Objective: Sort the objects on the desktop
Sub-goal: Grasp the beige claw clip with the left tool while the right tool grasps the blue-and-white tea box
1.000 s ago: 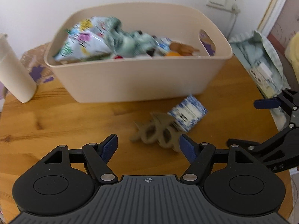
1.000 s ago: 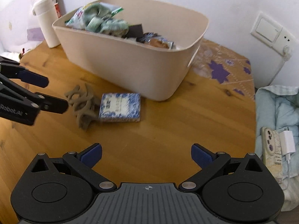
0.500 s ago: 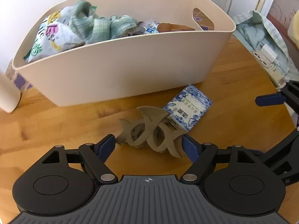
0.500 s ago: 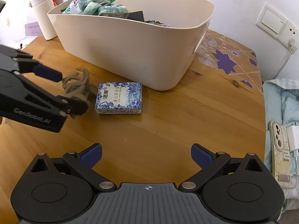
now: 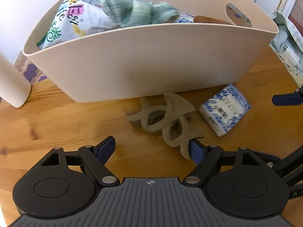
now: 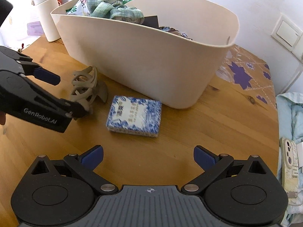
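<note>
A taupe hair claw clip (image 5: 166, 121) lies on the wooden table just in front of the beige basket (image 5: 144, 60). A blue-and-white patterned packet (image 5: 225, 107) lies to its right. My left gripper (image 5: 151, 147) is open and low over the table; its right fingertip (image 5: 195, 149) touches the clip's near end. In the right wrist view the clip (image 6: 85, 87) sits between the left gripper's fingers (image 6: 47, 76). The packet (image 6: 134, 116) lies ahead of my right gripper (image 6: 148, 156), which is open and empty. The basket (image 6: 151, 64) holds a snack bag, a green cloth and other items.
A white tumbler (image 6: 47, 17) stands left of the basket. A purple-flowered mat (image 6: 244, 73) lies at the table's right. A phone (image 6: 288, 162) and a charger lie on light blue cloth beyond the table's right edge. A wall switch (image 6: 286, 32) is behind.
My left gripper has moved forward and left, so the clip now lies by its right finger. My right gripper has moved closer to the packet. Both stay open.
</note>
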Motion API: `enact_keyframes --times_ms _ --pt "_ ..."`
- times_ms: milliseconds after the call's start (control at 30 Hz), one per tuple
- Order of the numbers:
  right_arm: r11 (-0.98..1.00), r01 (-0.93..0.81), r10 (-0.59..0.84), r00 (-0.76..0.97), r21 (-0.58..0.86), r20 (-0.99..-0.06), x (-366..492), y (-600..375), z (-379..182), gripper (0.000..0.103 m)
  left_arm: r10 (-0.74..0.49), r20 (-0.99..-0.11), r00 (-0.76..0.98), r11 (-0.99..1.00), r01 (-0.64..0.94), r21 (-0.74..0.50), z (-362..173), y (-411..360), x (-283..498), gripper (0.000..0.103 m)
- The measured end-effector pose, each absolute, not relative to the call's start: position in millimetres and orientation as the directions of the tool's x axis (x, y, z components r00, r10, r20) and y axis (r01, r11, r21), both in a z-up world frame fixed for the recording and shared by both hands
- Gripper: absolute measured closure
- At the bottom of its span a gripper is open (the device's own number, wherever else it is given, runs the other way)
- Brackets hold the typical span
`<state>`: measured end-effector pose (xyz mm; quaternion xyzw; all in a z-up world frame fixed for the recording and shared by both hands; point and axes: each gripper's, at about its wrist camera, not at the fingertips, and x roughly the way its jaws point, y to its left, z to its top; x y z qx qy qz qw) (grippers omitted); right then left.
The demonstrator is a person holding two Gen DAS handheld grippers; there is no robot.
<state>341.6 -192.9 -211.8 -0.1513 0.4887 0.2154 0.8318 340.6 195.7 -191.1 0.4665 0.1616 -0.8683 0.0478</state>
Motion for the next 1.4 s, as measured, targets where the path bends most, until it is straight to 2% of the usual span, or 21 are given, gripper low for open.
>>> enact_keyframes --times_ms 133,300,433,567,867,1033,1167,1267,1333,1367,1400 --pt "0.867 -0.497 0.218 0.44 -0.034 -0.871 346 -186 -211 0.0 0.044 -0.833 -0.552 -0.94 0.258 -0.221 -194 183 344 0.02" --pt "0.867 -0.498 0.223 0.448 -0.034 -0.866 351 -178 -211 0.0 0.122 -0.81 -0.574 -0.9 0.281 -0.334 -193 162 356 0.02" --pt "0.858 -0.51 0.208 0.454 -0.061 -0.866 355 -174 -213 0.0 0.135 -0.786 -0.604 -0.895 0.267 -0.358 -186 157 359 0.02" --pt "0.864 -0.499 0.201 0.453 -0.06 -0.869 358 -174 -216 0.0 0.136 -0.774 -0.618 -0.845 0.335 -0.416 -184 161 350 0.02" --pt "0.891 -0.452 0.189 0.461 -0.046 -0.867 369 -178 -221 0.0 0.092 -0.835 -0.543 -0.776 0.486 -0.401 -197 162 327 0.02" --pt "0.902 -0.431 0.19 0.47 -0.036 -0.862 374 -177 -222 0.0 0.062 -0.839 -0.541 -0.782 0.496 -0.377 -197 161 324 0.02" --pt "0.925 -0.38 0.194 0.467 0.002 -0.863 377 -180 -224 0.0 0.041 -0.832 -0.553 -0.751 0.533 -0.391 -197 155 325 0.029" --pt "0.932 -0.362 0.181 0.483 -0.007 -0.857 375 -180 -223 0.009 0.038 -0.825 -0.564 -0.746 0.533 -0.399 -196 156 323 0.033" --pt "0.932 -0.362 0.192 0.488 0.002 -0.851 374 -181 -220 0.026 0.037 -0.827 -0.561 -0.751 0.53 -0.393 -194 156 321 0.034" --pt "0.932 -0.363 0.194 0.489 0.004 -0.851 373 -181 -218 0.029 0.038 -0.825 -0.563 -0.751 0.528 -0.395 -194 156 322 0.037" --pt "0.93 -0.367 0.196 0.49 0.002 -0.849 373 -182 -217 0.038 0.039 -0.823 -0.566 -0.754 0.524 -0.396 -194 156 323 0.038"
